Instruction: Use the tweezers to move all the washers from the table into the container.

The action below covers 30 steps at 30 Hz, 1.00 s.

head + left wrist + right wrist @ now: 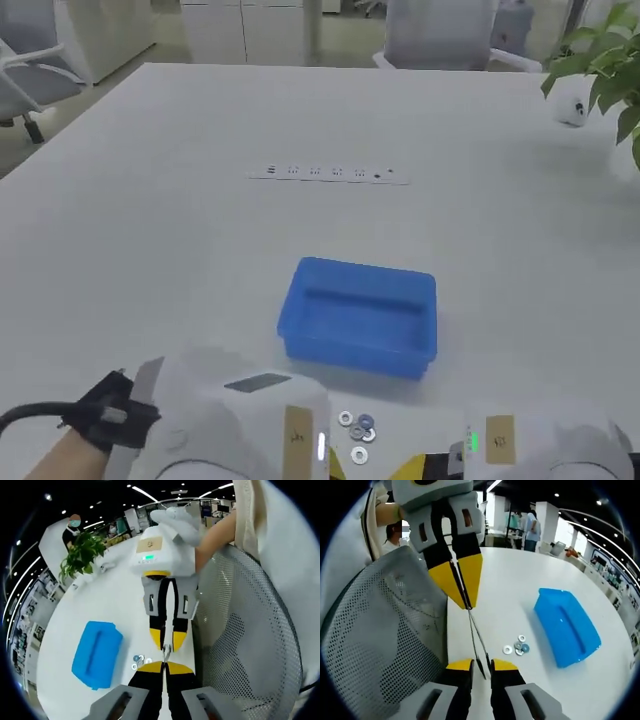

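1. Nearest, at the table's (200,200) close edge, left gripper (466,600): pinches the joined end of the tweezers (473,635) between yellow tips that meet, and faces the other gripper nose to nose.
2. Opposite it, right gripper (482,667): jaws stand a narrow gap apart, with the two spread arms of the tweezers running into that gap. Cannot tell whether the pads press on them.
3. Between the two, the tweezers: run straight from one pair of tips to the other, beside a grey mesh chair back (380,630).
4. Just beyond, the washers (518,646): lie on the table in a small tight cluster, some touching, mostly silver and one bluish.
5. Past them, the container (355,352): blue, rectangular and open-topped. Sits flat on the table with its near wall toward the cluster, close to it but apart.
6. Well beyond that, a white socket strip (328,173): lies across the middle of the tabletop.
7. Farthest, at the right corner, a leafy plant (600,70) with a small white object (572,110) beside it, and an office chair (30,85) off the left edge.
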Motion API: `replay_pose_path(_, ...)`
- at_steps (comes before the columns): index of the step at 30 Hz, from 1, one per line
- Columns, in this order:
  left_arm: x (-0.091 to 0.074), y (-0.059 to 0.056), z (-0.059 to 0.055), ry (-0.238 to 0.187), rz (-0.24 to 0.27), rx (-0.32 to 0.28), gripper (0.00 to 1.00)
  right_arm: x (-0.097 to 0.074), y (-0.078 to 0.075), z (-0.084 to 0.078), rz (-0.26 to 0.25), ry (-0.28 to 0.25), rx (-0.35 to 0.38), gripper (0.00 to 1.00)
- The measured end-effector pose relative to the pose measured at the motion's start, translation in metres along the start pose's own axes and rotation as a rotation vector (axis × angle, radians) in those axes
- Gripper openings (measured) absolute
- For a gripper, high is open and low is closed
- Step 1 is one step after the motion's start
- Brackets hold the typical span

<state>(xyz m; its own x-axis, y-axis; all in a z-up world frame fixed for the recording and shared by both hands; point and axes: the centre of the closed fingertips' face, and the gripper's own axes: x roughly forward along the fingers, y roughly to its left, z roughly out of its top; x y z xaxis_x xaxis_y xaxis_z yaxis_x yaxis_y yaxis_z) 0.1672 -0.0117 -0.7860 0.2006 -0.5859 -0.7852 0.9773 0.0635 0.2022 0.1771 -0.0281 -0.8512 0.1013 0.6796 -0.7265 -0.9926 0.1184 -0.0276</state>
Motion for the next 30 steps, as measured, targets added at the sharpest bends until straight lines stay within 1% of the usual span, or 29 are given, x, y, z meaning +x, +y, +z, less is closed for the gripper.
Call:
replay_pose_path(1,-0.001,0.001,0.002,0.001,-0.005,0.001,0.0,0.0,-0.002,0.002,0.002,-0.008,0.001,0.07)
replay_pose_path(2,-0.002,0.002,0.004,0.002,-0.008,0.006,0.0,0.0,-0.003,0.004,0.004,-0.017,0.002,0.07)
replay_pose_path(3,-0.004,0.005,0.005,0.009,-0.007,0.016,0.0,0.001,-0.006,0.008,0.006,-0.033,0.013,0.07)
replay_pose_path(4,-0.005,0.007,0.006,0.013,-0.009,0.018,0.0,0.001,-0.007,0.01,0.006,-0.042,0.019,0.07)
replay_pose_path(7,-0.008,0.018,0.007,0.024,-0.02,0.021,0.0,0.003,-0.015,0.018,0.004,-0.075,0.029,0.07)
replay_pose_path(9,-0.009,0.023,0.007,0.033,-0.026,0.029,0.0,0.004,-0.019,0.022,0.0,-0.091,0.033,0.07)
replay_pose_path(10,-0.009,0.026,0.005,0.046,-0.032,0.038,0.0,0.005,-0.021,0.023,-0.002,-0.095,0.035,0.07)
replay_pose_path(12,-0.009,0.032,0.005,0.059,-0.038,0.052,0.0,0.007,-0.026,0.024,-0.004,-0.102,0.042,0.06)
replay_pose_path(15,-0.007,0.037,0.003,0.075,-0.054,0.056,0.0,0.009,-0.03,0.025,-0.005,-0.112,0.055,0.06)
replay_pose_path(20,-0.001,0.04,0.002,0.103,-0.086,0.066,0.0,0.014,-0.032,0.022,-0.003,-0.12,0.073,0.06)
replay_pose_path(21,0.001,0.04,0.0,0.115,-0.093,0.081,0.0,0.015,-0.032,0.021,-0.008,-0.109,0.063,0.06)
replay_pose_path(22,0.003,0.04,-0.001,0.127,-0.098,0.084,0.0,0.016,-0.032,0.02,-0.011,-0.104,0.058,0.06)
replay_pose_path(23,0.003,0.041,0.001,0.125,-0.107,0.084,0.0,0.016,-0.032,0.02,-0.009,-0.108,0.062,0.06)
replay_pose_path(24,0.003,0.04,0.001,0.134,-0.118,0.072,0.0,0.016,-0.032,0.02,-0.005,-0.109,0.067,0.07)
replay_pose_path(26,0.003,0.042,0.002,0.142,-0.122,0.087,0.0,0.016,-0.033,0.021,-0.004,-0.11,0.067,0.07)
replay_pose_path(28,0.003,0.043,0.002,0.15,-0.142,0.085,0.0,0.016,-0.033,0.023,0.003,-0.112,0.064,0.07)
replay_pose_path(30,0.003,0.045,0.002,0.161,-0.158,0.078,0.0,0.015,-0.033,0.029,0.009,-0.128,0.061,0.08)
